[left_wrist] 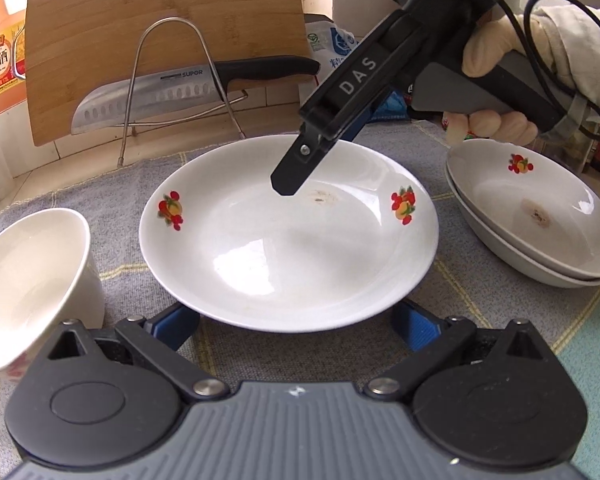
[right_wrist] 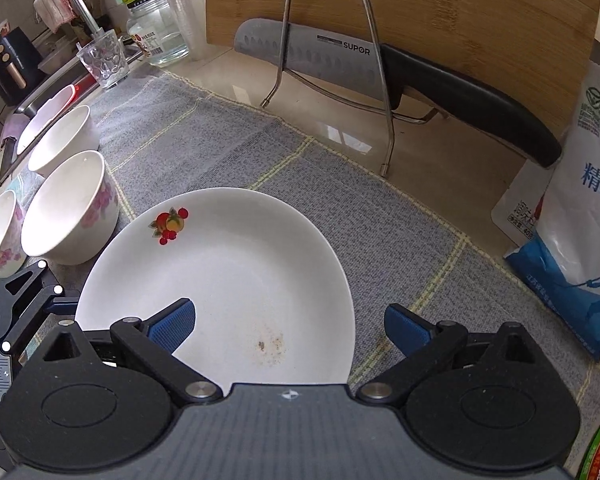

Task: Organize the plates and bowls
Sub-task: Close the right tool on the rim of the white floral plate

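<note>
Your right gripper (right_wrist: 290, 326), fingers spread and empty, straddles the plate's (right_wrist: 228, 264) right rim, nearer than your left gripper (left_wrist: 296, 330), also spread at its near edge.

Black right gripper (left_wrist: 296, 188) marked "DAS", blue pads (right_wrist: 172, 326), cream glove (left_wrist: 496, 124).

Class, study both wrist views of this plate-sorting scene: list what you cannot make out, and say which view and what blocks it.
- Left view: the right hand-held gripper shows only one finger edge-on, so its opening is unclear there.
- Left view: how many plates sit in the stack; the top plate hides the lower ones.
- Right view: the near rim of the plate is covered by the gripper body.
- Right view: the salt bag is cut by the frame edge.
</note>
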`<move>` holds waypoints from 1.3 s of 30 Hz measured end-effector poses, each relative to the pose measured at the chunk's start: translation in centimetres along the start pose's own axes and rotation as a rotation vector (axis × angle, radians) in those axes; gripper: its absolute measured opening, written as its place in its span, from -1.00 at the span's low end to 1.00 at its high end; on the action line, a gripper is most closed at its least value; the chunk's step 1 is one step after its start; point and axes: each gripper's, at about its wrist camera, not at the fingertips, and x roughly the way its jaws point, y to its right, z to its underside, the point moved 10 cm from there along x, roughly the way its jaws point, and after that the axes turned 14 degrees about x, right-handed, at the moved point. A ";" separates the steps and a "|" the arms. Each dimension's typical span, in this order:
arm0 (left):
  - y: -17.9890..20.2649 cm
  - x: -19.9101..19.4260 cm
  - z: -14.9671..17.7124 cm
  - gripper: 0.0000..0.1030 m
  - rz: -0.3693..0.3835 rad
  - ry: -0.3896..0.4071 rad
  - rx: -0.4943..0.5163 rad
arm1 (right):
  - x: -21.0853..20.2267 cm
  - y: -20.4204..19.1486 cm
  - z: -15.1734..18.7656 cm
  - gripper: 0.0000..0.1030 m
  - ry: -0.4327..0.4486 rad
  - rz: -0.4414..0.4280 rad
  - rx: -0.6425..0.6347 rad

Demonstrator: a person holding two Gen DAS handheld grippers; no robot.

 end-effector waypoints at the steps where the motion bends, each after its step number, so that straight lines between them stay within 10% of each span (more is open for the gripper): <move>1: 0.0 0.0 -0.1 0.96 -0.003 0.001 0.002 | 0.2 -0.1 -0.1 0.85 -0.011 -0.015 -0.009; 39: 0.7 -3.6 -1.3 0.94 0.035 -0.019 0.079 | -3.2 -2.9 0.8 0.63 -0.015 -0.171 -0.003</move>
